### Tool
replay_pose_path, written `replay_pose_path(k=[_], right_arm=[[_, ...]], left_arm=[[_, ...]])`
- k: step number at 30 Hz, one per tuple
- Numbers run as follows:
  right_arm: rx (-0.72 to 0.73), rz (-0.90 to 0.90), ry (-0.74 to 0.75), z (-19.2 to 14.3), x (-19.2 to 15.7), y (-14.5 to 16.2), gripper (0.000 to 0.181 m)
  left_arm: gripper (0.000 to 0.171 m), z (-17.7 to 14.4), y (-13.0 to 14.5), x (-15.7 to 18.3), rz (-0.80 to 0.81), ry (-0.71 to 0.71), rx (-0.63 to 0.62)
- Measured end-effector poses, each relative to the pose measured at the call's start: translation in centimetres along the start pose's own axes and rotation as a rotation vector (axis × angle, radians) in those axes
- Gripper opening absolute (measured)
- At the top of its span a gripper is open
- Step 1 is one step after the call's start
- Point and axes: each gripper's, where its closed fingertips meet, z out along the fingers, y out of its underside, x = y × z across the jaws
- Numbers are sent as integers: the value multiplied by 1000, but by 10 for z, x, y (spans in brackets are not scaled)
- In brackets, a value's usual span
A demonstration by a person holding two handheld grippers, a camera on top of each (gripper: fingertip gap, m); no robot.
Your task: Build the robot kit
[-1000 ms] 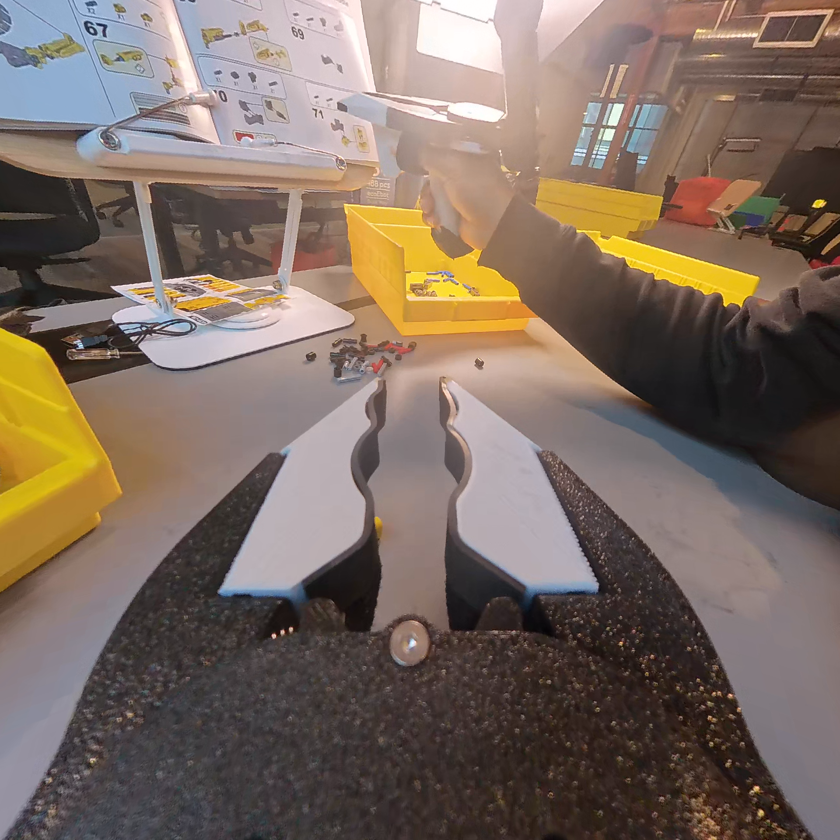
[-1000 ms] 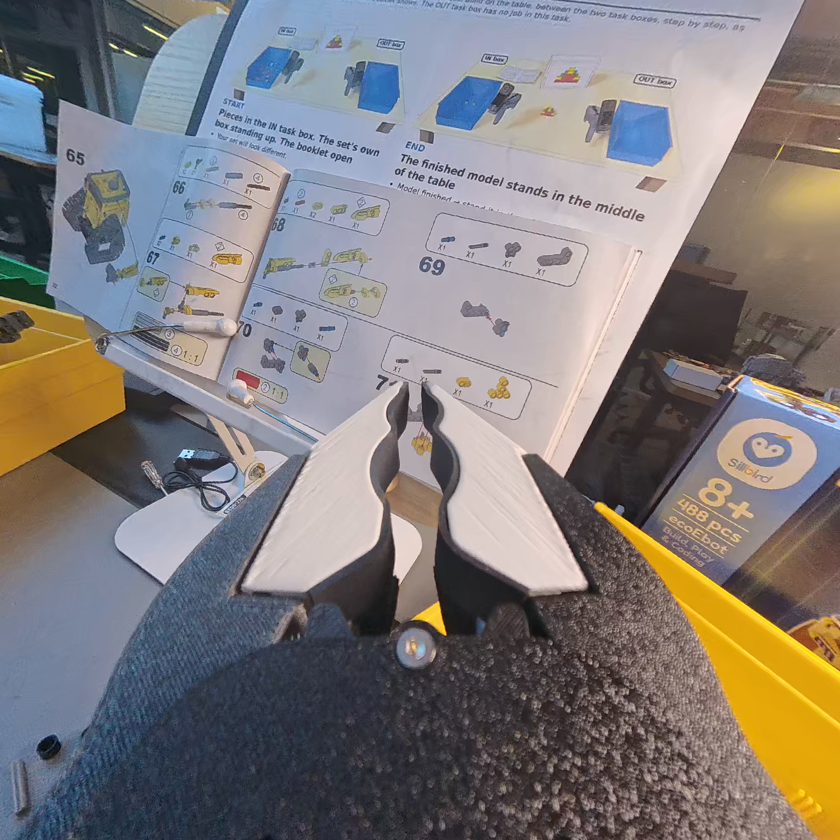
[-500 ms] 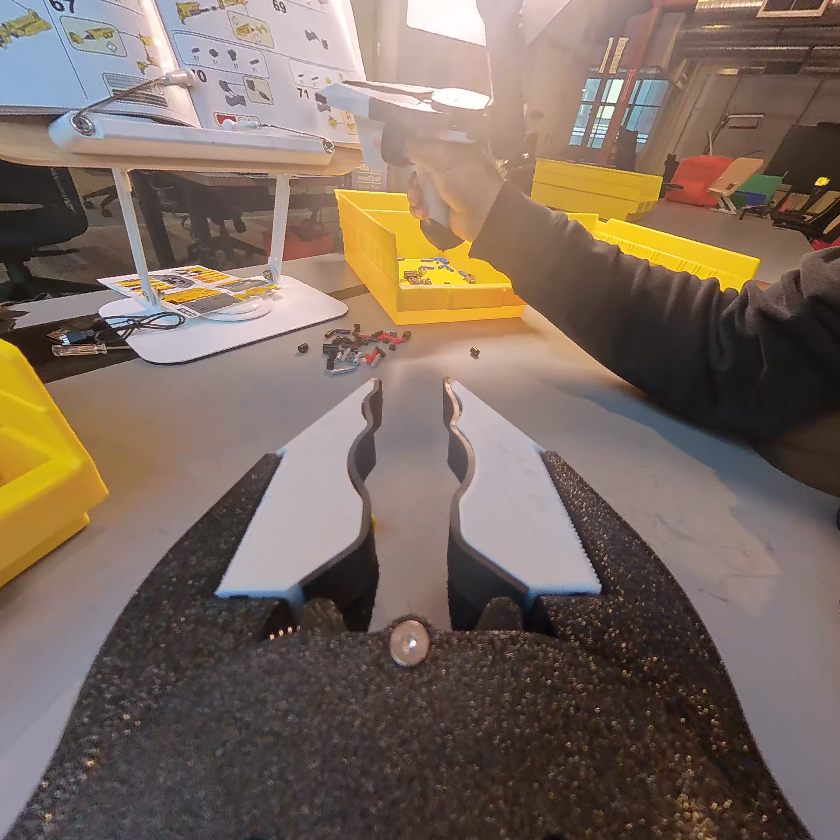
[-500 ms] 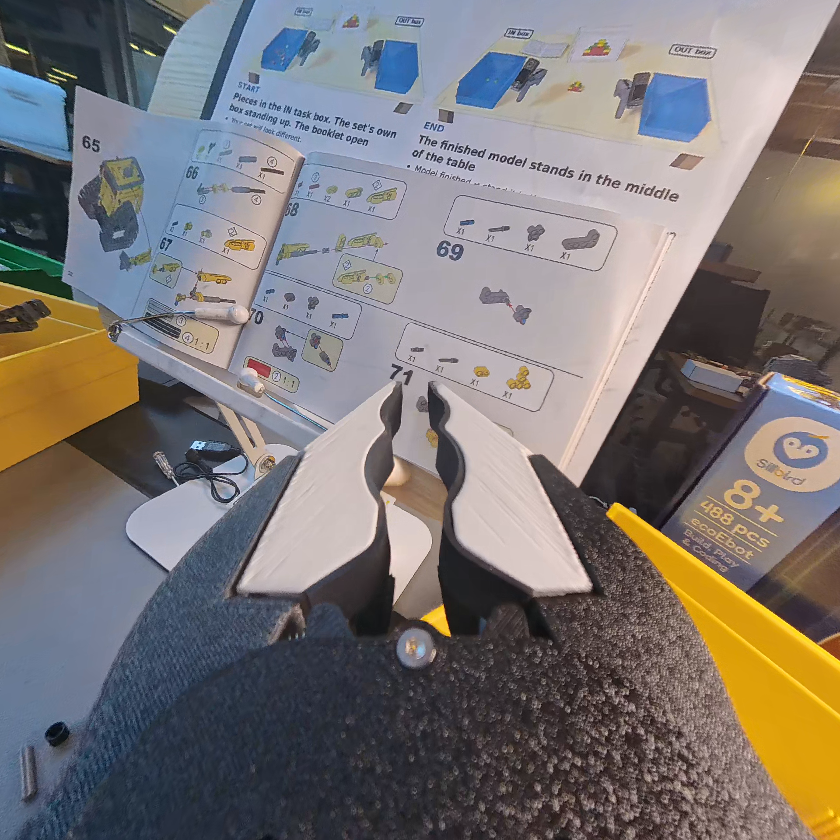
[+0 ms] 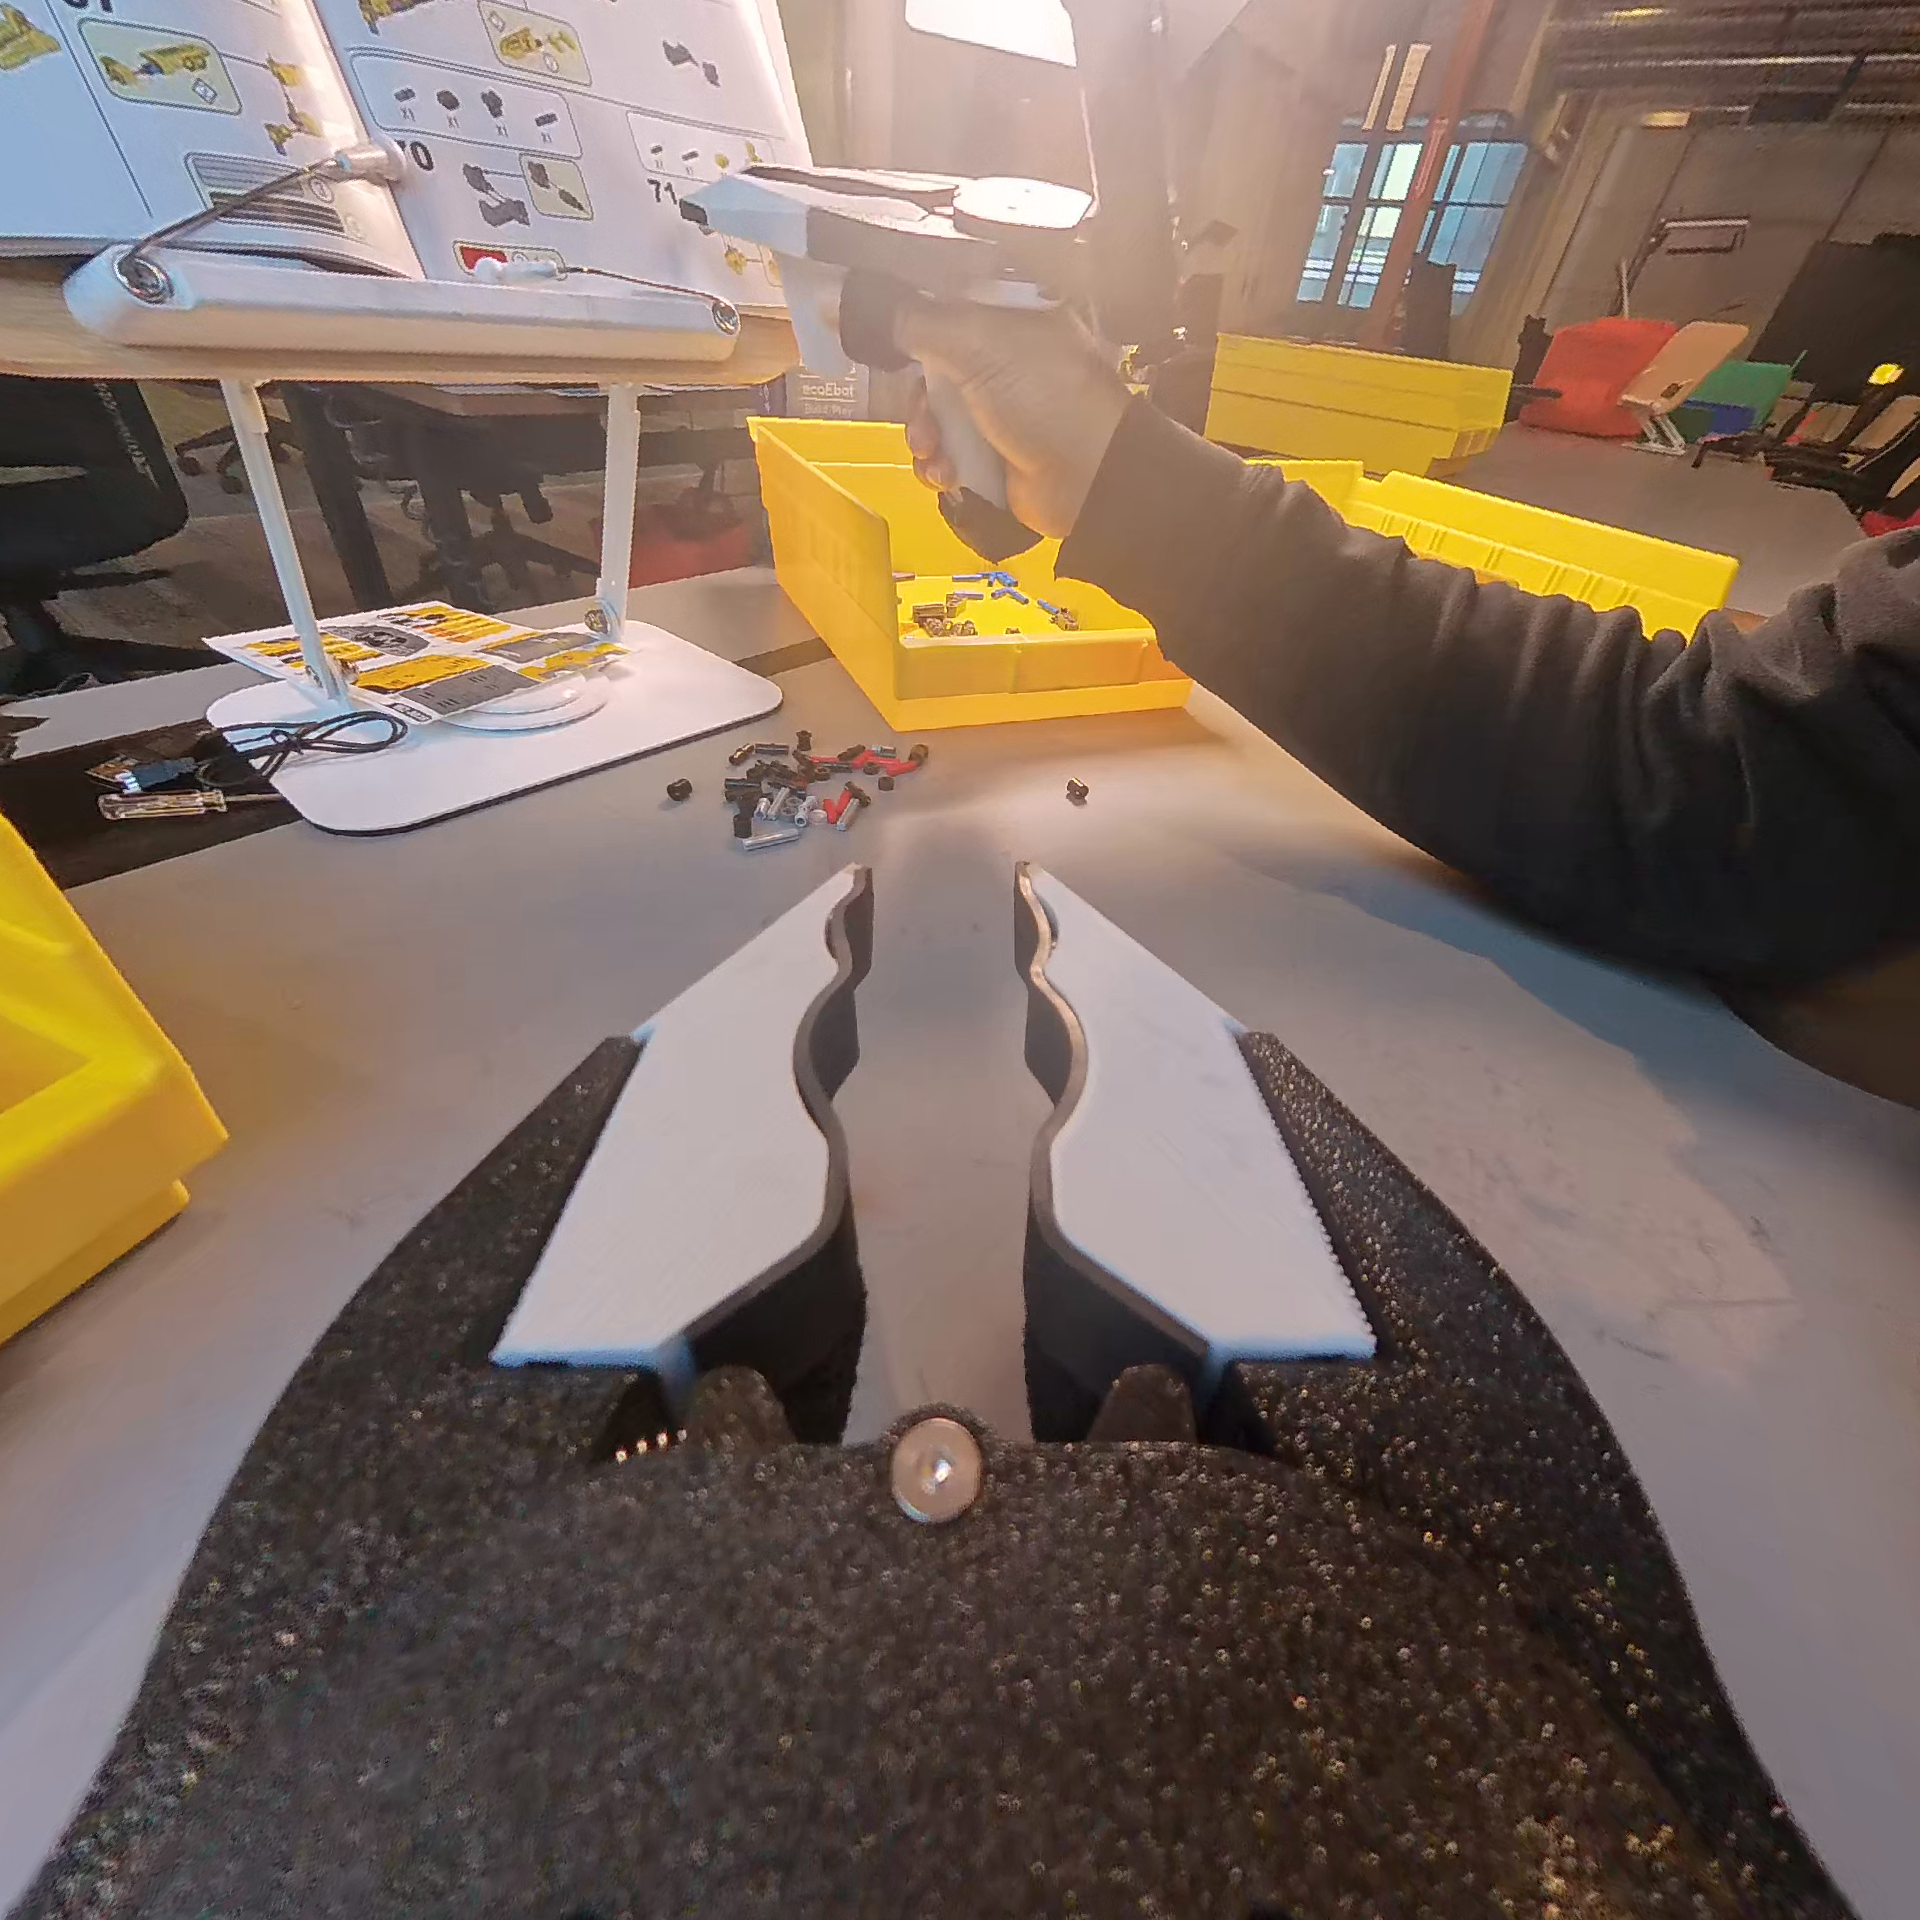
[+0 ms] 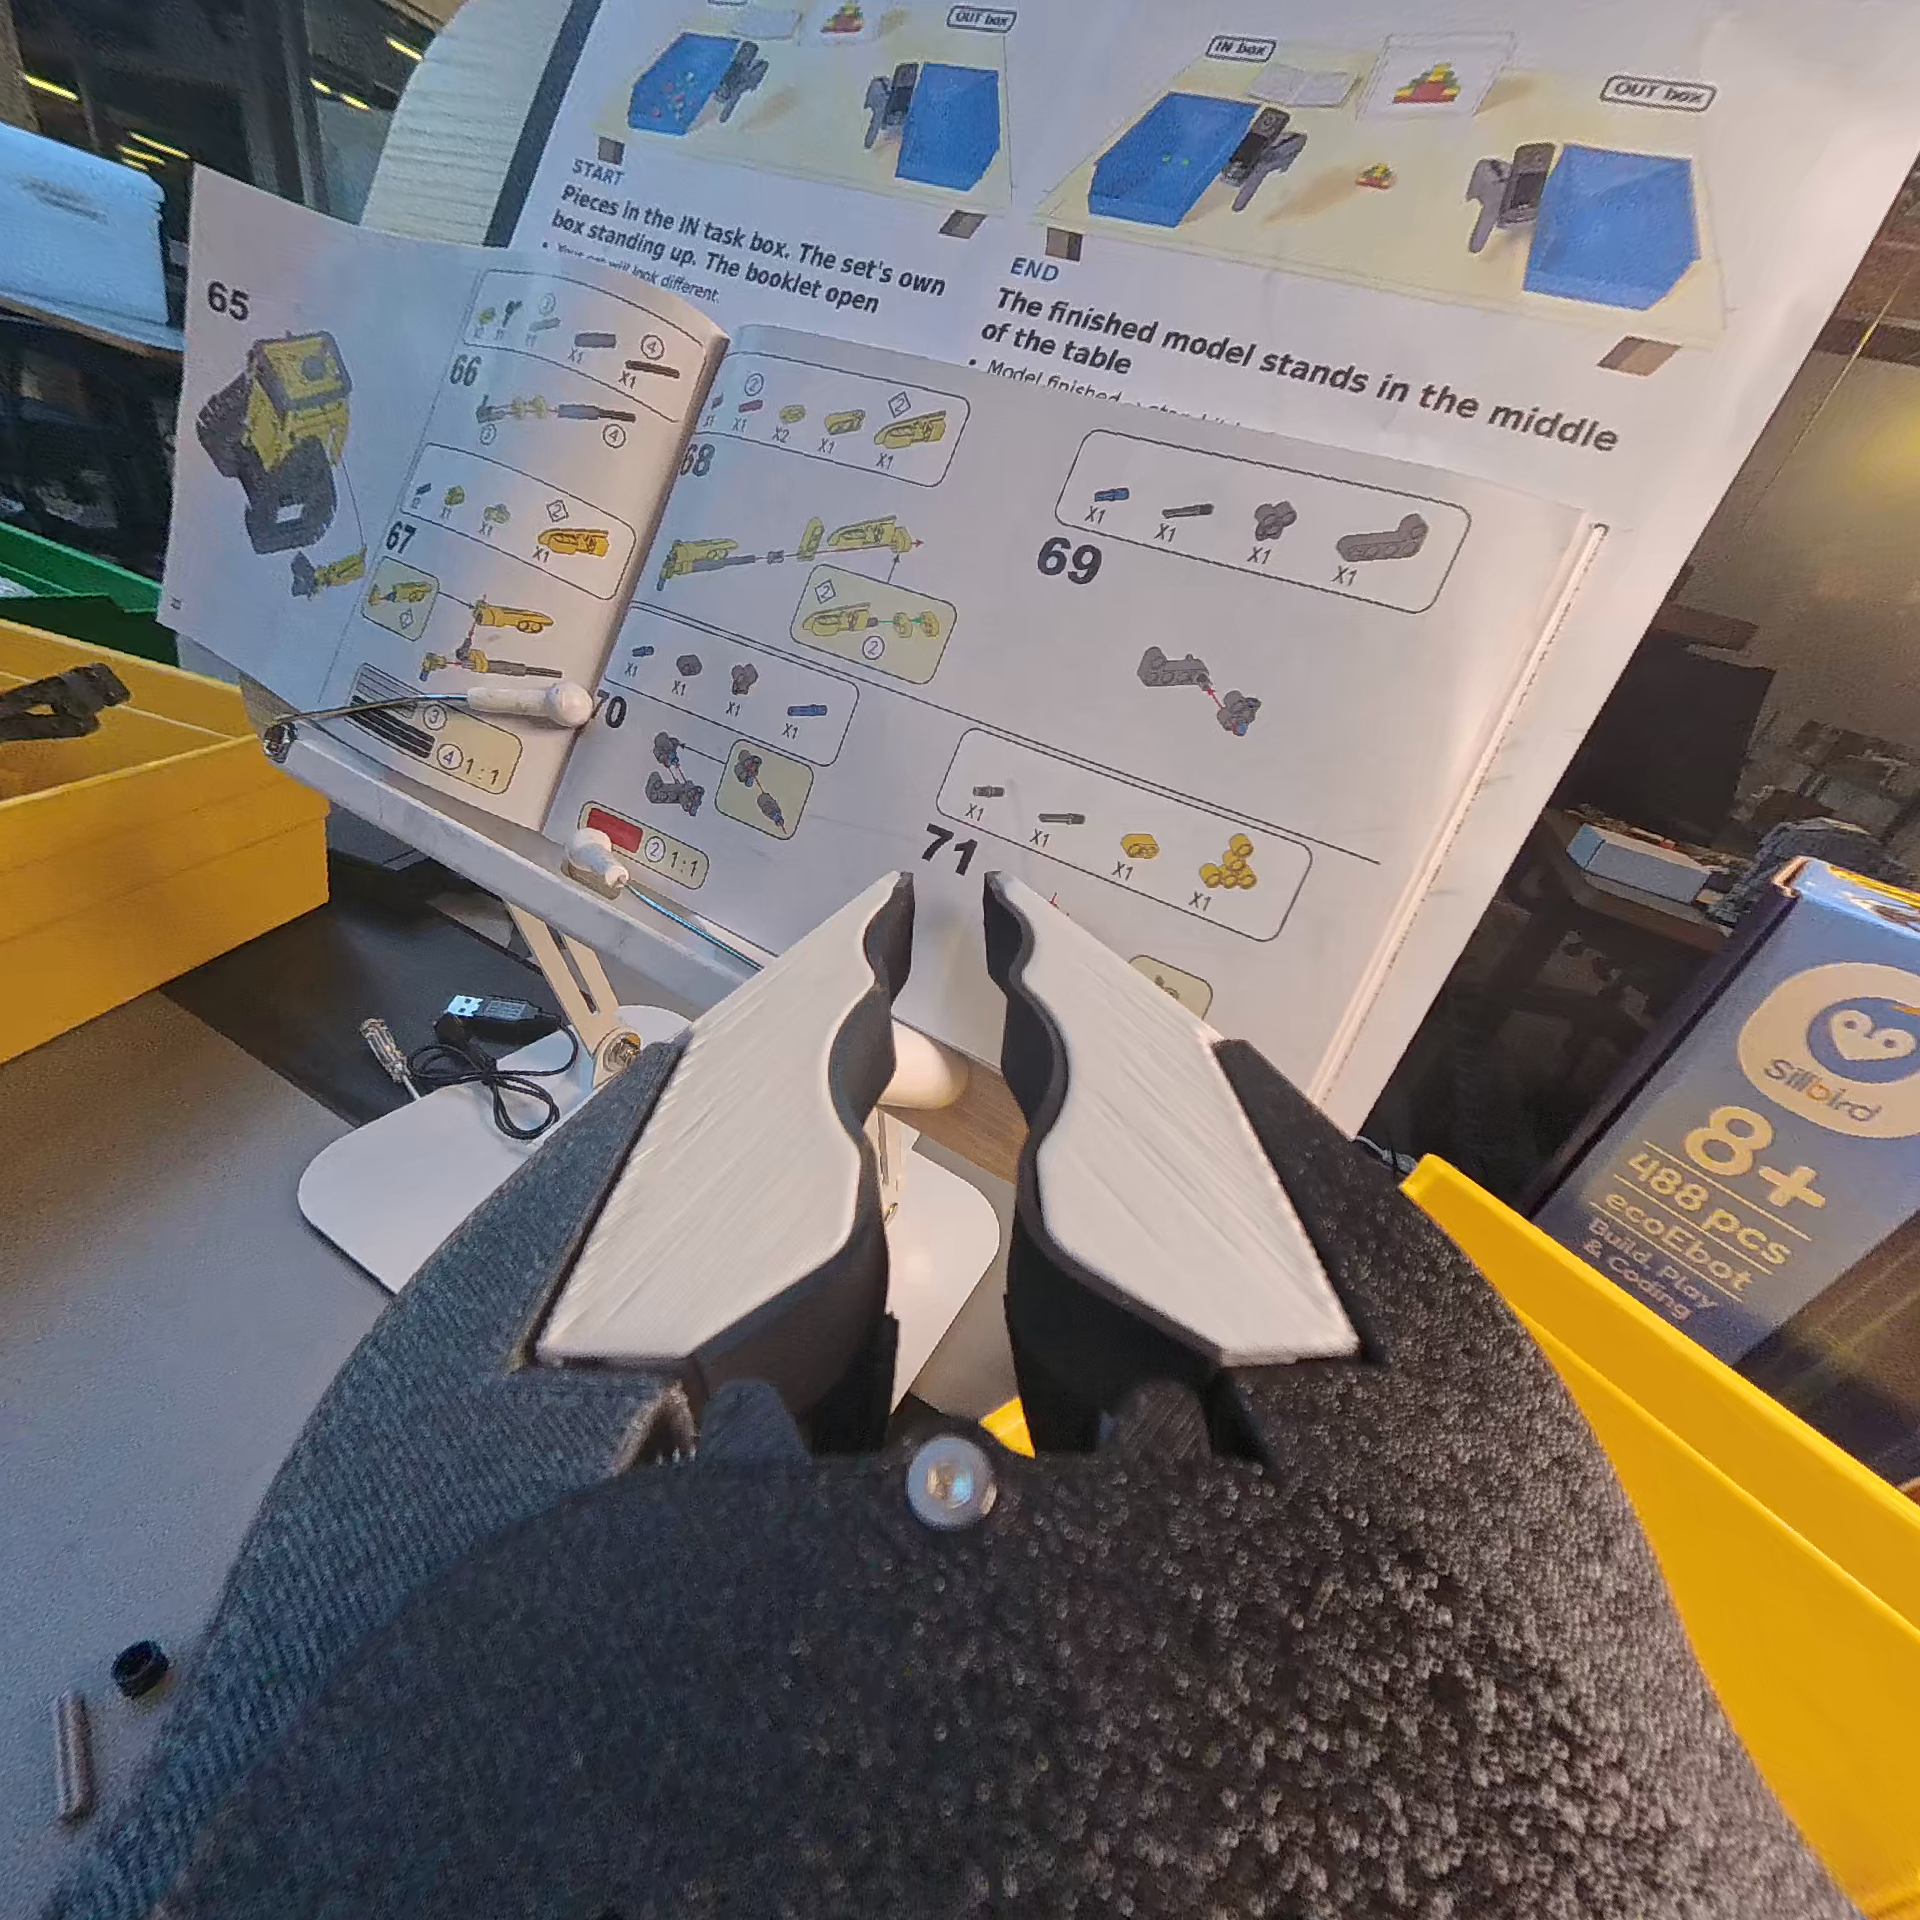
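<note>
In the left wrist view, a yellow bin [image 5: 73, 1122] sits at 9 o'clock on the grey table [image 5: 416, 987]. At 10 o'clock stands the white book stand [image 5: 499, 727], with a sticker sheet [image 5: 416, 655] on its base and a small screwdriver [image 5: 166, 802] and a coiled black cable [image 5: 301, 743] beside it. Compared with a second ago the stand's ledge and the open instruction booklet [image 5: 520, 94] sit lower and nearer in this view. At 12 o'clock a scatter of small black, grey and red building pieces [image 5: 810, 790] lies on the table, just beyond the left gripper [image 5: 940, 883], whose fingers stand apart with nothing between them, as before. One lone black piece [image 5: 1076, 792] lies a little to the right. Behind, at 1 o'clock, a yellow tray [image 5: 862, 582] holds a few blue and dark pieces. A hand [image 5: 1013, 416] in a dark sleeve [image 5: 1507, 748] holds the right gripper [image 5: 717, 203] raised above that tray, its tip close to the booklet page.

In the right wrist view, the booklet [image 6: 935, 644] fills the view from 10 to 1 o'clock, larger than a second earlier, with a printed sheet [image 6: 1247, 260] behind it. The right gripper [image 6: 948, 883] points at the lower page; its fingers are slightly parted, a touch wider than before, and hold nothing. At 3 o'clock stands a blue set box [image 6: 1766, 1122], with a yellow tray wall [image 6: 1683, 1507] below it.
</note>
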Motion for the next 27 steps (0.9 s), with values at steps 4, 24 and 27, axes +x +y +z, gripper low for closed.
replay_pose_path(k=[4,24,27], right_arm=[[4,-6,12,1,1,0,5],[44,10,74,0,18,-4,3],[41,9,72,1,19,-3,3]], left_arm=[[26,0,0,-1,-3,-2,-2],[26,1,1,-3,-11,-8,-7],[26,1,1,-3,-9,-8,-10]])
